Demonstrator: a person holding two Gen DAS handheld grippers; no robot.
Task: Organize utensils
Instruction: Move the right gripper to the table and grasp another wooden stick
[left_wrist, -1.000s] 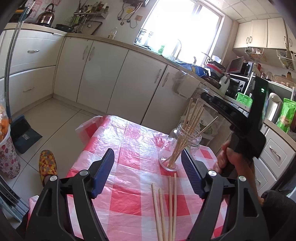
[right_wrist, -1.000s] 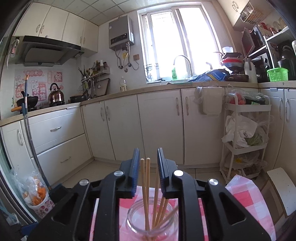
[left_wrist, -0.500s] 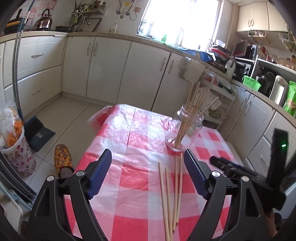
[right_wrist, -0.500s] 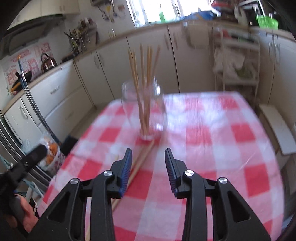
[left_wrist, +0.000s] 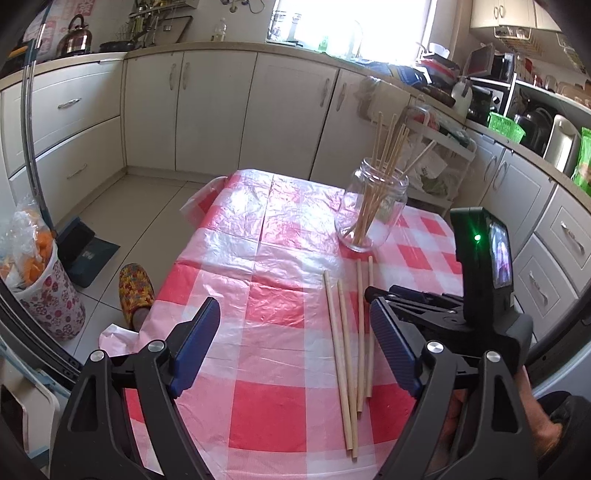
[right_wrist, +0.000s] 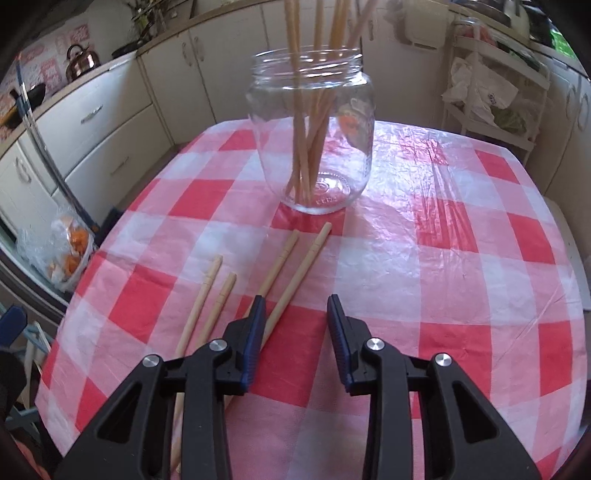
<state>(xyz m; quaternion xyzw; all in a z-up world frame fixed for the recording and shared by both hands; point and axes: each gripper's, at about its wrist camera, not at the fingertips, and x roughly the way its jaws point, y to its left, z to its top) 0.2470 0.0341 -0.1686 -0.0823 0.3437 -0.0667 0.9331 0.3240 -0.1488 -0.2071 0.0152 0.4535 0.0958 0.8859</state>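
Note:
A clear glass jar (left_wrist: 373, 210) holding several wooden chopsticks stands on the red-and-white checked table; it also shows in the right wrist view (right_wrist: 314, 136). Several loose chopsticks (left_wrist: 349, 343) lie flat in front of the jar, also in the right wrist view (right_wrist: 291, 269). My left gripper (left_wrist: 295, 336) is wide open and empty, above the table near the loose chopsticks. My right gripper (right_wrist: 297, 310) is open and empty, low over the table, its left finger (right_wrist: 255, 332) over the loose chopsticks. The right gripper also shows at the right of the left wrist view (left_wrist: 373, 295).
The checked tablecloth (left_wrist: 280, 258) covers a small table with edges near on all sides. White kitchen cabinets (left_wrist: 214, 110) line the back. A patterned bin (left_wrist: 40, 280), a dustpan (left_wrist: 85, 251) and a slipper (left_wrist: 136, 288) are on the floor at the left. A white trolley (right_wrist: 491, 96) stands behind the table.
My right gripper came down from above the jar, opened and let go of the chopsticks there, and now sits low by the loose ones. My left gripper pulled back and tilted down.

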